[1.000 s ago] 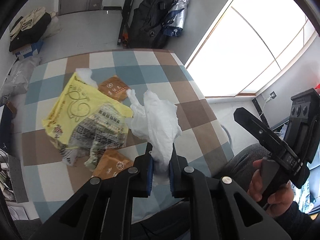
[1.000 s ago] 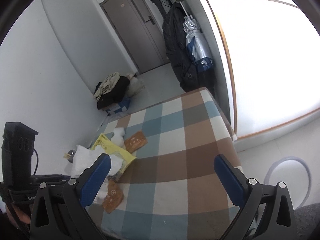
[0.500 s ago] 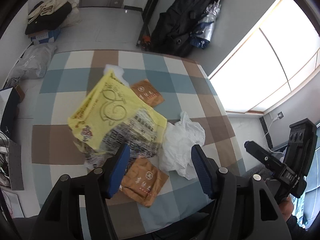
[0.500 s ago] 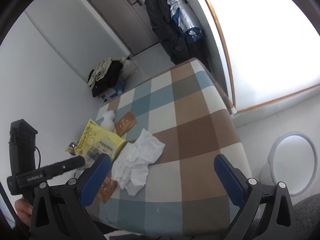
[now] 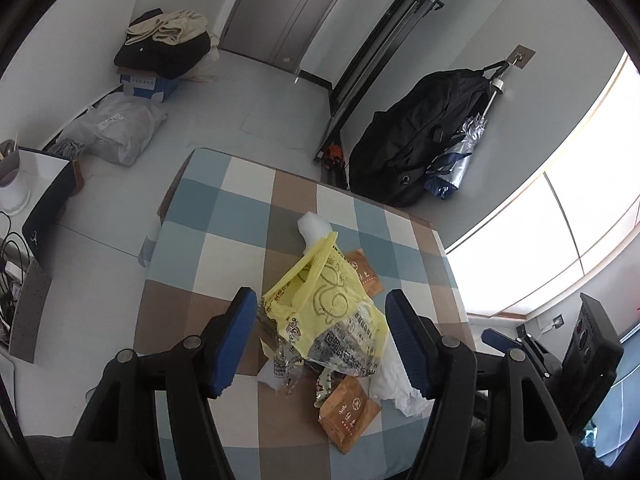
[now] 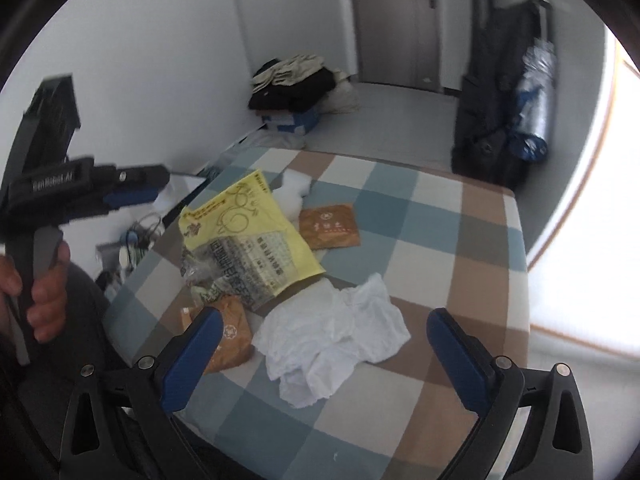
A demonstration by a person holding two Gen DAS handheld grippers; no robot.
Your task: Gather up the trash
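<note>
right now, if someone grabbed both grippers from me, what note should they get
Left gripper: open, empty, hovering above the yellow plastic bag.
Right gripper: open, empty, hovering near the crumpled white tissue.
Trash all lies loose on the checkered table: the yellow bag over a clear printed wrapper, one brown packet beyond the bag, another brown packet at the near edge, a white foam piece at the far end.
Done: nothing visibly collected; no bin in view.
Left: grasp each piece, probably starting with the tissue or the bag, and gather them.
</note>
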